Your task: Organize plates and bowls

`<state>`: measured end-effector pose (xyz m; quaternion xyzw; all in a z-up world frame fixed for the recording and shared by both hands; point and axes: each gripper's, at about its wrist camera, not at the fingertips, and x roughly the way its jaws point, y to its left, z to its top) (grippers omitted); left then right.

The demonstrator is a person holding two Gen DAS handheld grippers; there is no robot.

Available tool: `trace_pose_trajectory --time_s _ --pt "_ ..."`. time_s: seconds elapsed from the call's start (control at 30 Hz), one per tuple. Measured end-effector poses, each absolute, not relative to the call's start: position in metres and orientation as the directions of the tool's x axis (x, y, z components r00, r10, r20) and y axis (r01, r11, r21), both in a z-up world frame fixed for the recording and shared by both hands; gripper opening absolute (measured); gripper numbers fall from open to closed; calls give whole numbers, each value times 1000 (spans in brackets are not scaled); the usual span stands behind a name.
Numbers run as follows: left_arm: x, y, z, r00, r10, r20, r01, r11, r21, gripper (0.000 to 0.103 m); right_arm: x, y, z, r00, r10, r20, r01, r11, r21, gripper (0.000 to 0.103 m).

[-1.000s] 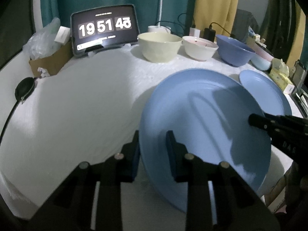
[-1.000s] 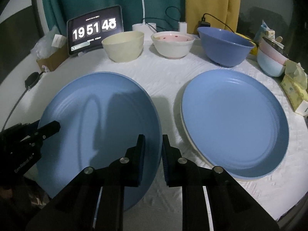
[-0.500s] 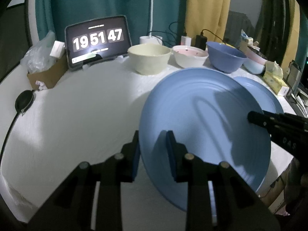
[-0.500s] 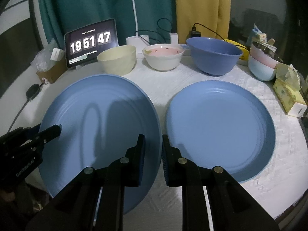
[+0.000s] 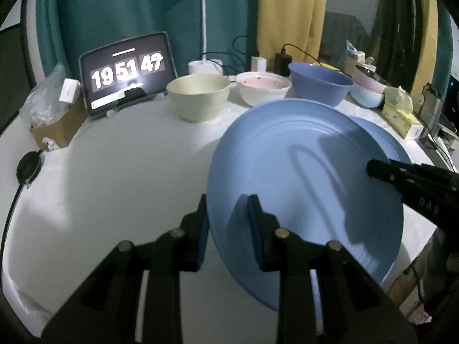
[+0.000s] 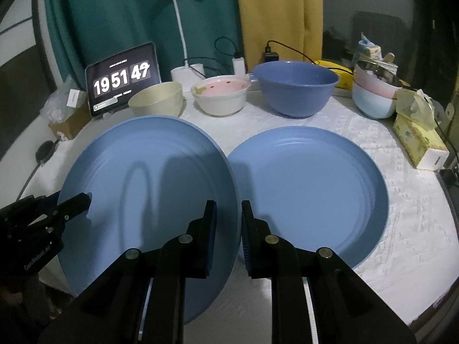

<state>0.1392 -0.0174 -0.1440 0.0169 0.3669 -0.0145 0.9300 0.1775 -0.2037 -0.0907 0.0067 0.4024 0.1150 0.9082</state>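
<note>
- Viewing from the left wrist: the left gripper (image 5: 226,223) is clamped on the near-left rim of a large blue plate (image 5: 301,189), one pad under the rim and one on the upper face.
- The large blue plate is tilted, its left edge lifted off the white tablecloth (image 5: 114,177).
- The right gripper (image 5: 373,169) reaches in from the right edge of the view and grips the opposite rim of the same plate.
- A second blue plate (image 5: 384,140) shows only as a sliver behind the held one, lying on the cloth.
- At the back stand a cream bowl (image 5: 198,97), a pink-lined bowl (image 5: 264,90) and a blue bowl (image 5: 320,87), in a row from left to right.
- A tablet clock (image 5: 127,74) leans upright left of the bowls; a cardboard box (image 5: 57,126) sits at the far left.

- Viewing from the right wrist: the right gripper (image 6: 228,223) is closed on the right rim of the large blue plate (image 6: 149,189), the rim passing between its pads.
- The left gripper (image 6: 86,200) grips the plate's left rim.
- The second blue plate (image 6: 309,195) lies flat on the white tablecloth (image 6: 416,229), just beside the held plate, which overlaps its left edge in this view; whether they touch cannot be told.
- Behind stand the cream bowl (image 6: 156,100), pink-lined bowl (image 6: 221,94) and blue bowl (image 6: 297,89).
- Stacked pastel bowls (image 6: 373,94) and a tissue box (image 6: 418,140) occupy the right side.
- A desk lamp (image 6: 178,23) rises behind the tablet clock (image 6: 123,80).
</note>
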Motion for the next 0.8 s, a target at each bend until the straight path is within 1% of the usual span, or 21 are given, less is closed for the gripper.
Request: trace_pose_trajectory --time_s 0.8 --pt "172 -84 -136 718 -52 -694 127 990 56 27 197 -276 -87 676 191 -711 -117 981 153 18"
